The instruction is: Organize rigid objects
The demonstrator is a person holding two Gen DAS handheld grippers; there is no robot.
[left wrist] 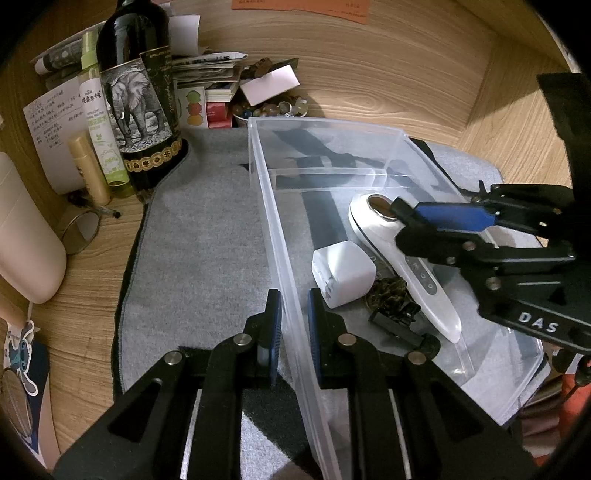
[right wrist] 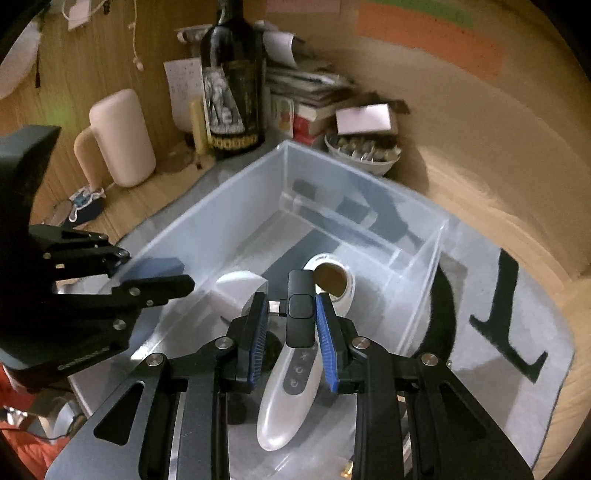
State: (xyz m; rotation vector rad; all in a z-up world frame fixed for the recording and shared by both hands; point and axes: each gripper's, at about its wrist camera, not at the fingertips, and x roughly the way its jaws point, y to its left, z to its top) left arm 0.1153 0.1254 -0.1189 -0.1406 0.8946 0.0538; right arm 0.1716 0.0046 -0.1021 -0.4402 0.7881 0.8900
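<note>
We see a wood-grain surface (left wrist: 388,66) under warm, dim light, a grey mat (left wrist: 207,236) spread across it, and orange paper (left wrist: 332,7) at the upper edge of the frame.

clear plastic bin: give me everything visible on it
The clear plastic bin is a see-through rectangular tub with straight walls, open on top, with a low clear divider across its far end. It sits upright on a grey mat on a wooden desk. The left gripper is shut on its near side wall, one finger outside and one inside. Inside lie a white handheld device, a white charger cube and some small dark items. The right gripper, holding a small black gadget, hangs over the bin.
</note>
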